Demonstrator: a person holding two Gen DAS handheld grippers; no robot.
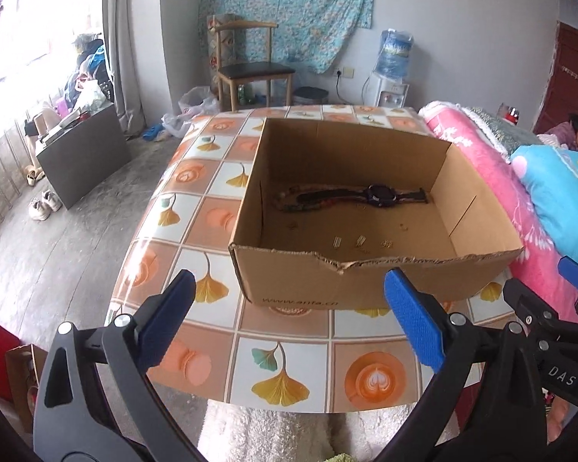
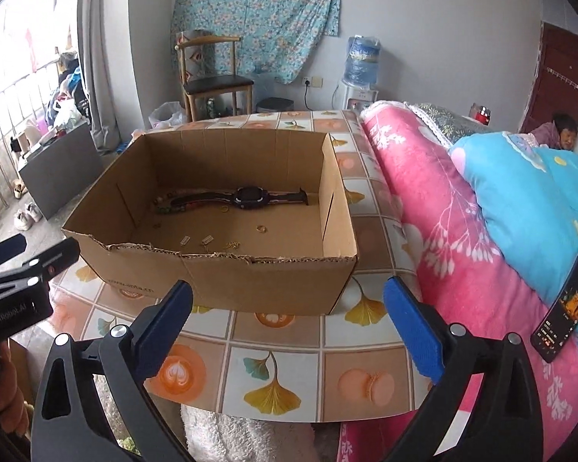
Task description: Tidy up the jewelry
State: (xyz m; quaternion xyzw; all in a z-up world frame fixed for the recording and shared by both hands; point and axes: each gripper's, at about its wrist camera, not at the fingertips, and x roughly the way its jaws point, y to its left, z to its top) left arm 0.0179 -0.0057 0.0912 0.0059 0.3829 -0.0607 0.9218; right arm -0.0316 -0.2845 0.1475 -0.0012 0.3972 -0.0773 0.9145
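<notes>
The watch (image 2: 250,195) lies flat in the cardboard box (image 2: 212,273) on the desk (image 2: 281,350), its strap running left to right along the far wall. Left claw (image 1: 289,327) and right claw (image 2: 289,327) are both spread, empty.

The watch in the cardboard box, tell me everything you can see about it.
The watch has a dark, rounded case and a dark strap opened out flat, so it lies stretched full length across the floor of the cardboard box, toward the far wall. It rests partly on a patterned, multicoloured band that curves out past its left end. A small gold ring lies just in front of it; whether they touch is unclear. Neither claw is near it, and its face is too small to read.
</notes>
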